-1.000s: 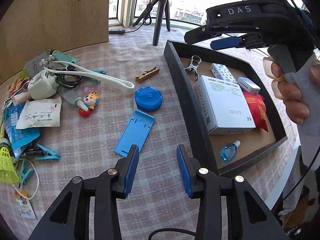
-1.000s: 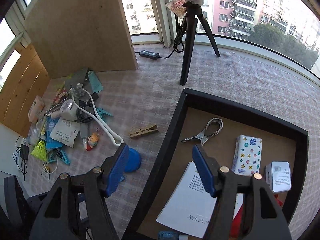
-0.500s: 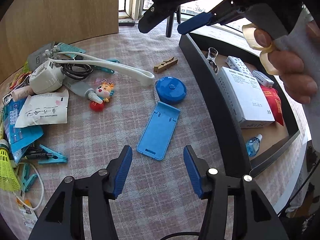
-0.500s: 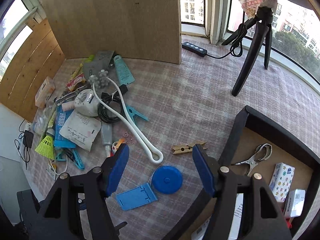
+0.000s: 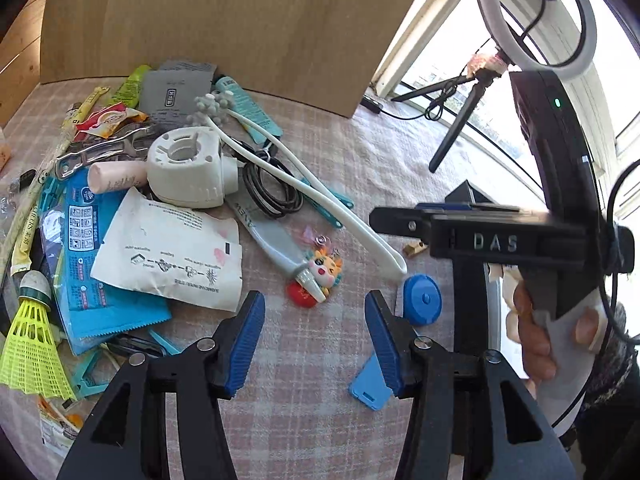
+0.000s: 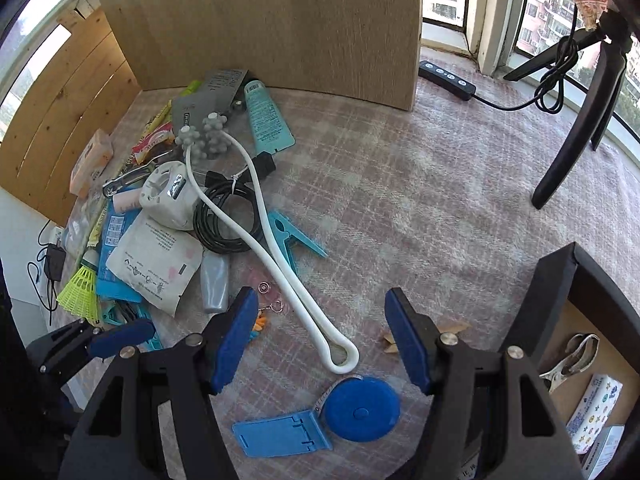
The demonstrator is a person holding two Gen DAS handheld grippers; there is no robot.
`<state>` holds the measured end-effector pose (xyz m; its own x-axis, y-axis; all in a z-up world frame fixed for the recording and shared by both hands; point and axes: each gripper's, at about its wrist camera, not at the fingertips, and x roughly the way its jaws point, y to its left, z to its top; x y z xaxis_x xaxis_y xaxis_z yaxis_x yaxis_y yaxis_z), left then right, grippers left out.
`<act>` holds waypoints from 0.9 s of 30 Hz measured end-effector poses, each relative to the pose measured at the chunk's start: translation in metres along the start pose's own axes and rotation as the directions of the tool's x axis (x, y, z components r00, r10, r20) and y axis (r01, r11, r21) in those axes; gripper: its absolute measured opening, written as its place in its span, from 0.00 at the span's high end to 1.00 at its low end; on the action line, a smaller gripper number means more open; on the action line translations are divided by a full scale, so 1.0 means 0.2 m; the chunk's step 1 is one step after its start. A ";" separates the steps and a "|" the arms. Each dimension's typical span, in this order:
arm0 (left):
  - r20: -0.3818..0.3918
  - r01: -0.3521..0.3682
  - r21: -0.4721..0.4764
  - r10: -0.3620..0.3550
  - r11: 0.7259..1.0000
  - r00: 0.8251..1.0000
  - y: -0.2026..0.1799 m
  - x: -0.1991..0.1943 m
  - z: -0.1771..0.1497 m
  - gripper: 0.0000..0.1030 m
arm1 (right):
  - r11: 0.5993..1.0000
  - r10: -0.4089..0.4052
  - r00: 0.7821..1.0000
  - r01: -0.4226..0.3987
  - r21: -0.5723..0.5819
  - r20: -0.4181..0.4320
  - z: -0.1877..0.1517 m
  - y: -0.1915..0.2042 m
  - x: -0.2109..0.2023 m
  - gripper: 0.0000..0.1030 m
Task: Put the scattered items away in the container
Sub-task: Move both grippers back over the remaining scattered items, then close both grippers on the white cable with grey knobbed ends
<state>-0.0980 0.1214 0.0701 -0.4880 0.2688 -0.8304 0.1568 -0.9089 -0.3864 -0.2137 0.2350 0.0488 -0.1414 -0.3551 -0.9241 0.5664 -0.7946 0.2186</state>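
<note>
Checked cloth covers the table (image 6: 420,184), with the black tray (image 6: 560,276) at four o'clock. Clutter overlaps, so grabbing the white loop (image 6: 280,256) could drag its neighbours. The right claw (image 6: 320,336) gapes empty above that loop; the left claw (image 5: 314,340), closing slightly and empty, has the dragon keychain (image 5: 324,276) at twelve o'clock.

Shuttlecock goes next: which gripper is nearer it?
Left. The left gripper, jaws closing on nothing, hovers beside the shuttlecock; the right gripper is farther off, above the white loop.
</note>
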 end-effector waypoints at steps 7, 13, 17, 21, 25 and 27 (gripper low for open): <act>-0.004 0.043 -0.128 -0.044 0.991 0.999 0.02 0.09 0.21 0.55 | 1.000 -0.015 1.000 0.015 -0.019 0.004 -0.03 0.00 0.07 0.38; -0.043 0.022 -0.163 -0.029 0.986 0.999 0.02 0.22 0.24 0.56 | 1.000 0.001 1.000 -0.001 0.000 0.000 -0.06 -0.02 0.10 0.52; -0.056 0.016 -0.195 -0.028 0.981 0.998 0.03 0.28 0.25 0.61 | 1.000 -0.013 1.000 0.013 -0.017 0.001 -0.08 0.01 0.14 0.53; -0.045 0.009 -0.223 -0.019 0.975 0.999 0.03 0.30 0.28 0.61 | 0.999 -0.028 1.000 0.028 -0.024 0.007 -0.09 0.04 0.14 0.70; -0.034 -0.005 -0.236 -0.004 0.972 0.999 0.04 0.31 0.30 0.61 | 0.998 -0.042 0.999 0.042 -0.052 -0.001 -0.13 0.07 0.13 0.74; -0.035 -0.012 -0.248 0.004 0.969 0.999 0.06 0.32 0.30 0.71 | 0.998 -0.040 0.999 0.039 -0.052 -0.007 -0.14 0.08 0.13 0.77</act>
<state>-0.1794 0.1090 0.0372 -0.4573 0.2764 -0.8453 0.3709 -0.8046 -0.4637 -0.1853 0.2267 0.0195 -0.1579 -0.3198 -0.9342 0.6016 -0.7814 0.1658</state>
